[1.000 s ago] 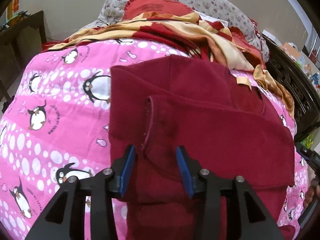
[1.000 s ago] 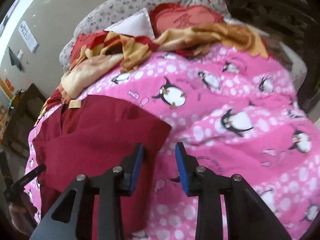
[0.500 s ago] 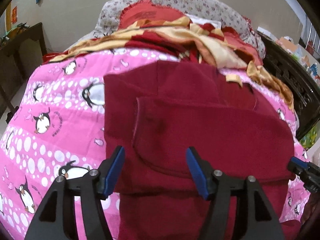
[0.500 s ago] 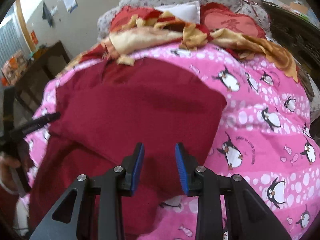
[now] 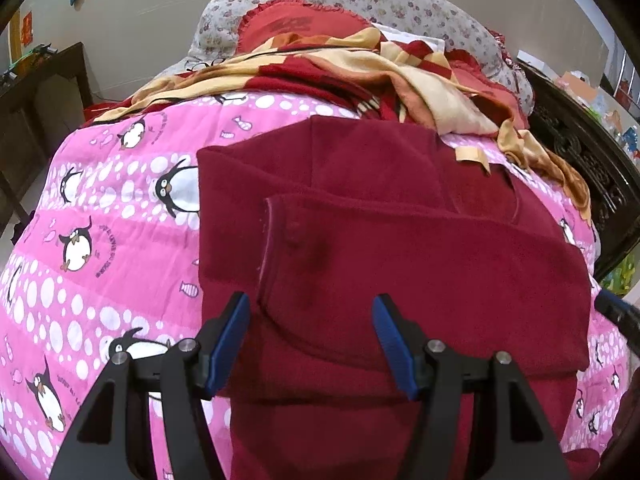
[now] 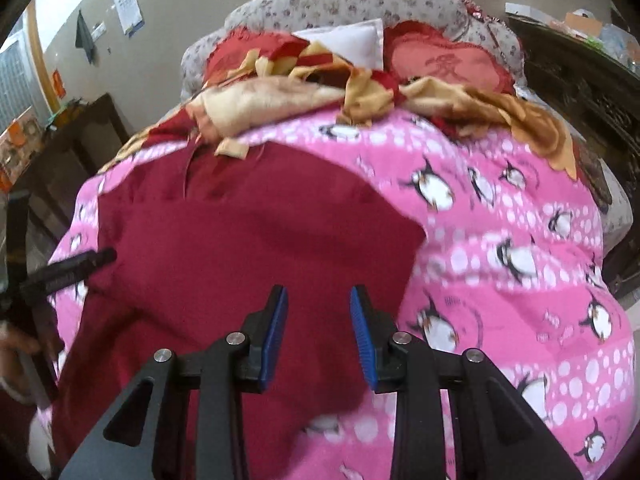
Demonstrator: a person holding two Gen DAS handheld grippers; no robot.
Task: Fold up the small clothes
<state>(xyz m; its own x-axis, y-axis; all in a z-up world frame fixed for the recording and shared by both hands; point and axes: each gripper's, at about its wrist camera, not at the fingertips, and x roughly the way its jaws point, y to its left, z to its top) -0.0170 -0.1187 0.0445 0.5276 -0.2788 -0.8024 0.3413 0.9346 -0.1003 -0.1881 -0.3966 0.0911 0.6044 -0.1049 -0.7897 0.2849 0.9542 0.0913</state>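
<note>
The maroon garment [image 5: 400,248] lies spread on the pink penguin-print quilt [image 5: 100,220] covering the bed, one sleeve folded flat across its body. Left tongs [image 5: 312,340] hover over the near edge of that folded sleeve, blue pads well apart, nothing pinched between them. Over on the right-wrist view, the right tongs [image 6: 318,332] hang above the garment's near right part, pads parted with a narrower gap, gripping nothing. The left tongs' black finger pokes in at the left edge there, over the cloth. Behind the garment, a crumpled red-and-cream blanket [image 5: 360,76] is heaped against a floral pillow [image 5: 392,4] and a red cushion [image 5: 296,24].
</note>
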